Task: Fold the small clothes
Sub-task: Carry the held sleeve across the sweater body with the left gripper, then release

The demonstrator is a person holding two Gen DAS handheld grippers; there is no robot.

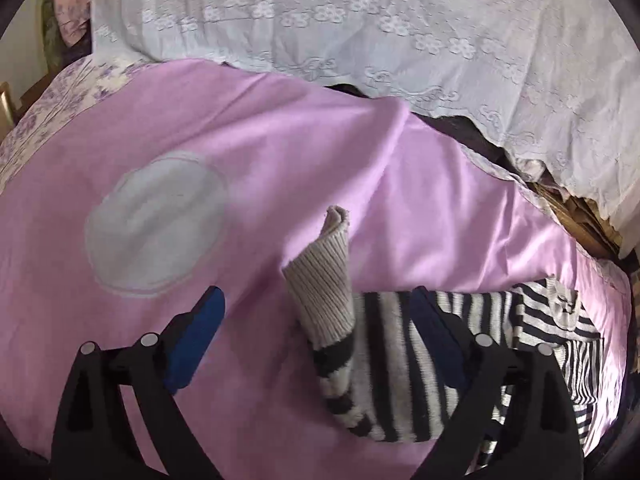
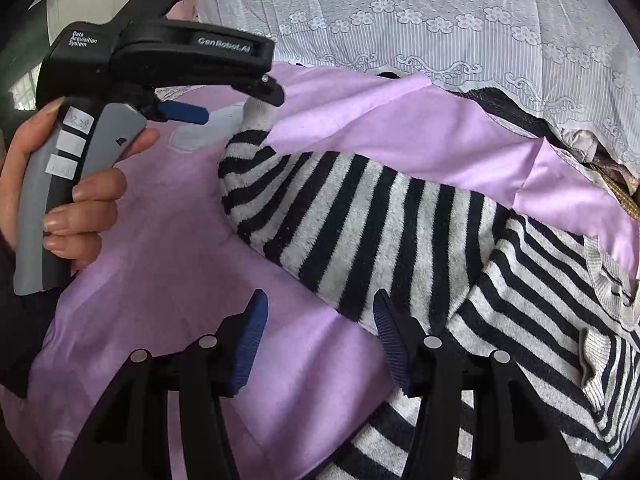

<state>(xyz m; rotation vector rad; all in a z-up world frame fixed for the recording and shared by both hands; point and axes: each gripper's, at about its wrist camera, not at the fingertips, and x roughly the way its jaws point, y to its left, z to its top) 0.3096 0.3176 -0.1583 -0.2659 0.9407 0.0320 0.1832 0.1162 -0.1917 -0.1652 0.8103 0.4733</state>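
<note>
A small black-and-grey striped sweater (image 2: 400, 232) lay on a pink sheet (image 2: 160, 272) spread over a bed, its sleeve stretched out to the left. The sleeve's plain beige ribbed cuff (image 1: 324, 280) stood up between the fingers of the left gripper (image 1: 316, 308), which were spread wide and held nothing. The right gripper (image 2: 320, 320) hovered over the sleeve near the sweater's body, fingers likewise apart and empty. A white lace cloth (image 1: 400, 20) hung behind the bed.
</note>
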